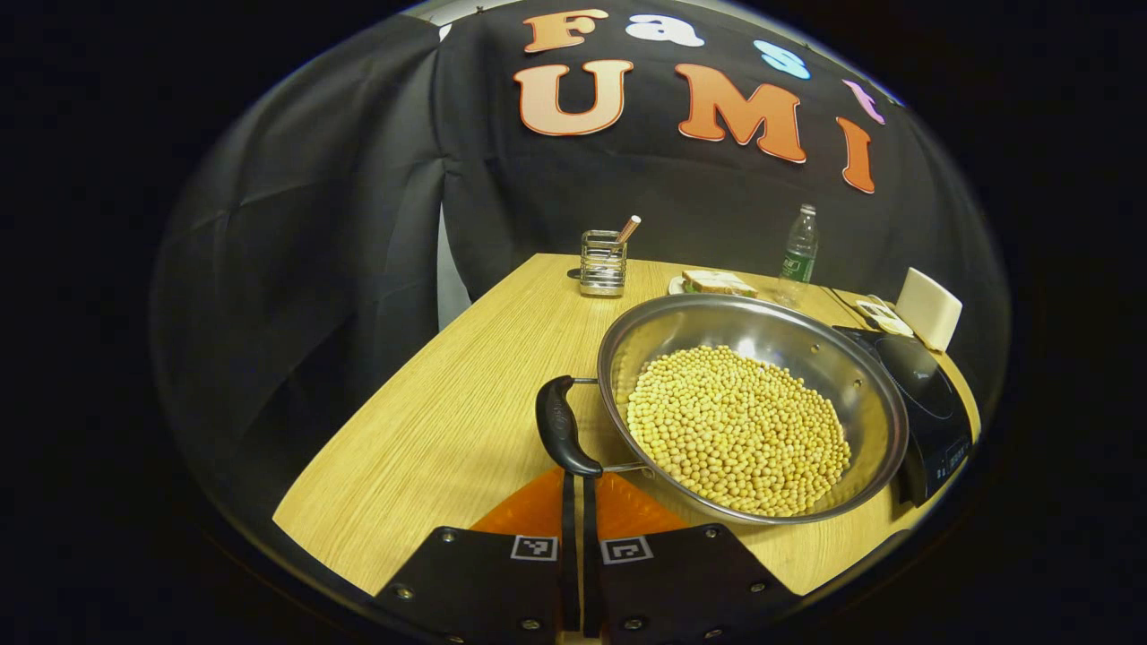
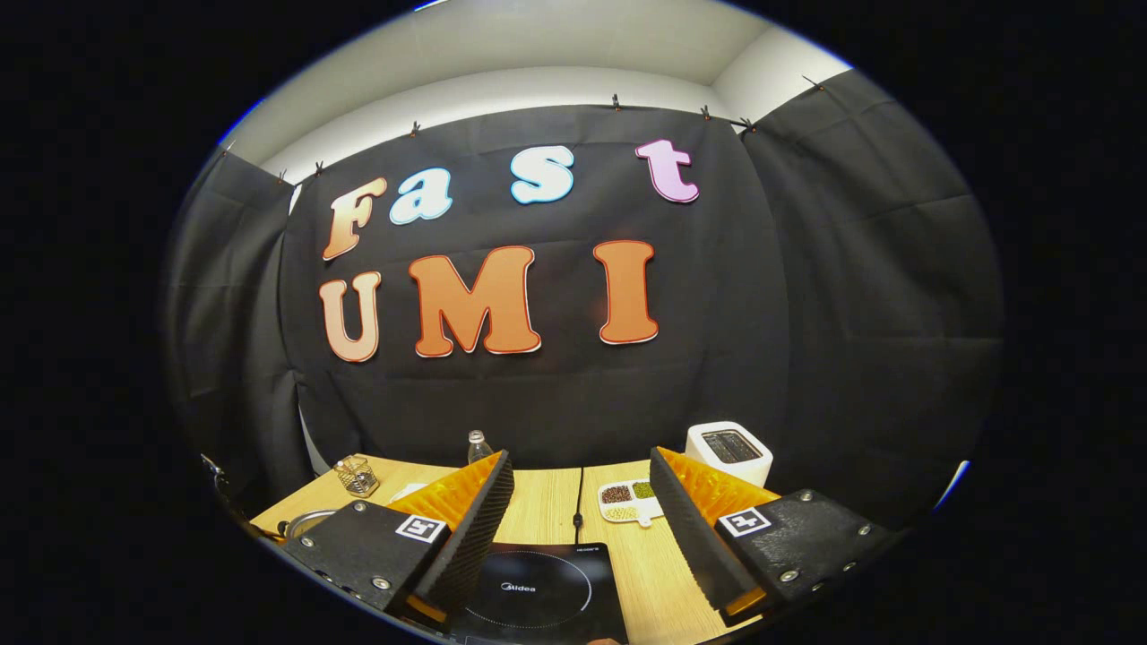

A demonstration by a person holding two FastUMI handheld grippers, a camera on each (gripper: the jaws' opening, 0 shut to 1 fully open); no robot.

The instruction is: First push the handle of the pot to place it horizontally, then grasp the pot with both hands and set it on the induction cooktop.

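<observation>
My left gripper [image 1: 581, 484] is pressed shut at the bottom centre of its view, empty, its tips just at the pot's black handle [image 1: 562, 435]. The pot [image 1: 762, 340], full of yellow beans [image 1: 737, 428], sits on the surface [image 1: 448, 421] right of centre, touching the induction cooktop [image 1: 932, 412]. My right gripper [image 2: 581, 528] gapes wide, empty, above the cooktop.
</observation>
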